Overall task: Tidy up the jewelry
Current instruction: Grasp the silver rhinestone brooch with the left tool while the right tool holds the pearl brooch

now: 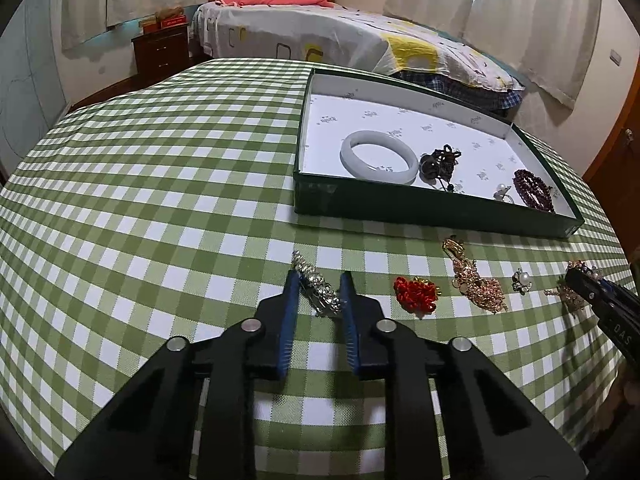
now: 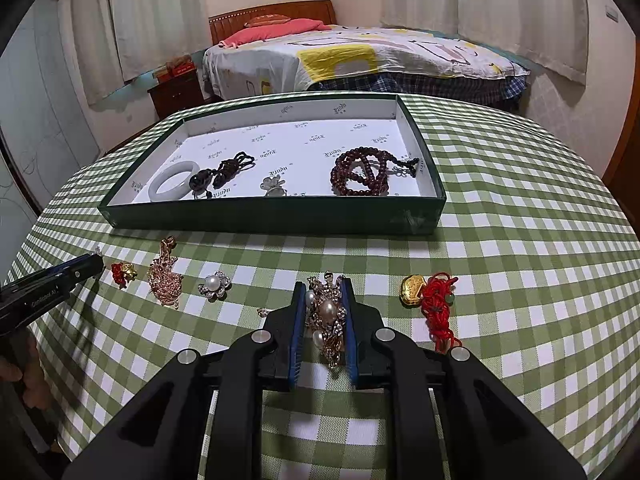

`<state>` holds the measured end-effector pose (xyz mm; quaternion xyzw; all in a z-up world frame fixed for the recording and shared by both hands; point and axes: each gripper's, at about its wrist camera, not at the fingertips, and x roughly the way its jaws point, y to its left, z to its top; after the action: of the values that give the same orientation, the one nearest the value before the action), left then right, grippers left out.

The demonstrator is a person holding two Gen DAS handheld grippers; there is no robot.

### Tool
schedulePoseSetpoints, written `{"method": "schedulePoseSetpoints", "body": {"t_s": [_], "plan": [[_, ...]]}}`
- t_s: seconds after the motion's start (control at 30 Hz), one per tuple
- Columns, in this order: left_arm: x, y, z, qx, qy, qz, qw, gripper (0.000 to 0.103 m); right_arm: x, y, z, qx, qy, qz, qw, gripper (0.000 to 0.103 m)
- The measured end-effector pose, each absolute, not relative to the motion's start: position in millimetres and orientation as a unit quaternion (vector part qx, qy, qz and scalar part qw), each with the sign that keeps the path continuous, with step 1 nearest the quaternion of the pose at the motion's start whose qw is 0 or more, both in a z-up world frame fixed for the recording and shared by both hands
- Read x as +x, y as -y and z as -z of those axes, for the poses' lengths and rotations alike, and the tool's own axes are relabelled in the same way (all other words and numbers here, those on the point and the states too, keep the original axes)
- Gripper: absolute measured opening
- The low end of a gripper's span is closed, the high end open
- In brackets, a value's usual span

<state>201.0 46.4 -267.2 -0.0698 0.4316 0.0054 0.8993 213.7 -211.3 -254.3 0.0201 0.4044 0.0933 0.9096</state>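
Bedroom backdrop, a bed beyond, and up front a green-checked surface [image 2: 520, 184] carrying the green tray [image 2: 272, 216]. The right claw [image 2: 325, 300] is clamped on the pearl brooch [image 2: 328, 316], pads pressing its flanks just short of the tray. The left claw [image 1: 318, 294] has its blue pads drawn in against a silver rhinestone clip [image 1: 318, 286] lying on the cloth; whether they truly pinch it I can't say for sure. Both pieces look light, stiff and knobbly, likely to snag or shed a stone, so a gentle squeeze across the metal body seems wisest. Writing: a small repeated logo on the tray lining, too tiny to read; "DAS" shows on the right claw's side in the left view.
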Motion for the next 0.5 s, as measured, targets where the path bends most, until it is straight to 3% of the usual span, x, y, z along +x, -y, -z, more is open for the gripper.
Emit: {"method": "schedulePoseSetpoints", "body": {"t_s": [0.1, 0.5], "plan": [[201.1, -48.1, 267.6, -0.076, -0.432, -0.004, 0.898, 0.013, 214.0, 211.3, 254.1, 0.021, -0.404, -0.094, 0.910, 0.018], [200.9, -50.5, 267.8, -0.079, -0.432, -0.004, 0.899, 0.013, 213.3, 213.8, 253.5, 0.032, -0.403, -0.094, 0.910, 0.018]]}}
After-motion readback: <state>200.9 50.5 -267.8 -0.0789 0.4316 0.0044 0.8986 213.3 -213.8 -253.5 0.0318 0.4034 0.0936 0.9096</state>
